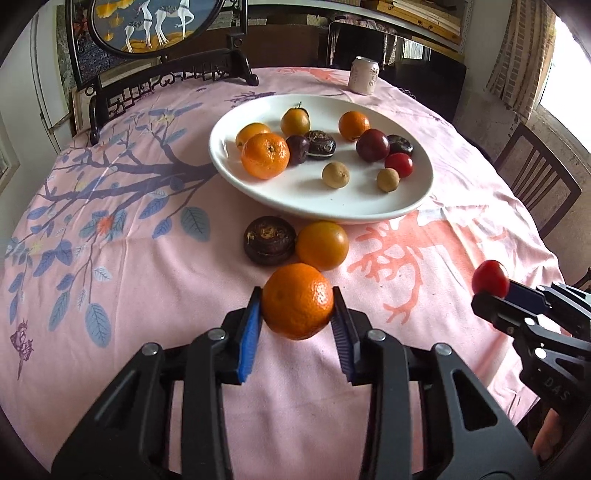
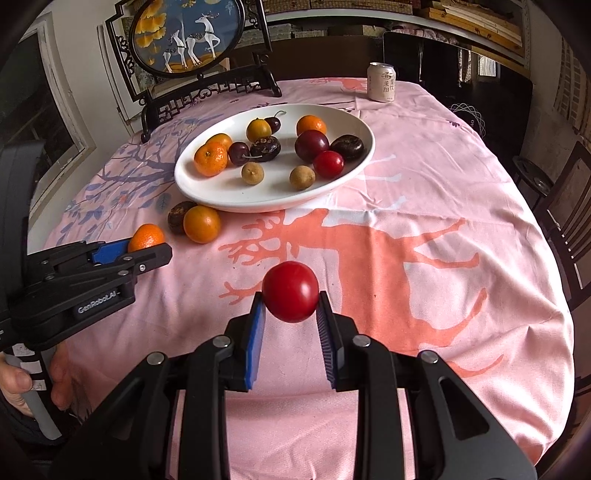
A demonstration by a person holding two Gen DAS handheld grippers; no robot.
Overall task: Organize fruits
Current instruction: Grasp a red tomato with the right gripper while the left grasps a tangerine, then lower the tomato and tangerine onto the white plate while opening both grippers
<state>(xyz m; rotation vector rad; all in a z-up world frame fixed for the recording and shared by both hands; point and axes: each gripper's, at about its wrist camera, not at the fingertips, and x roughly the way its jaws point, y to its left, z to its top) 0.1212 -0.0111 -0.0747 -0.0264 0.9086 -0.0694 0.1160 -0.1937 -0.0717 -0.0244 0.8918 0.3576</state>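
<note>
My left gripper is shut on a mandarin and holds it above the pink cloth, short of the white plate. My right gripper is shut on a red cherry tomato, also above the cloth. The plate holds several fruits: mandarins, dark plums, cherries, water chestnuts, longans and a tomato. An orange and a dark water chestnut lie on the cloth just before the plate's near rim. The right gripper shows in the left wrist view; the left gripper shows in the right wrist view.
A drink can stands at the table's far edge. A framed deer picture on a dark stand is at the far left. Dark wooden chairs stand to the right of the table.
</note>
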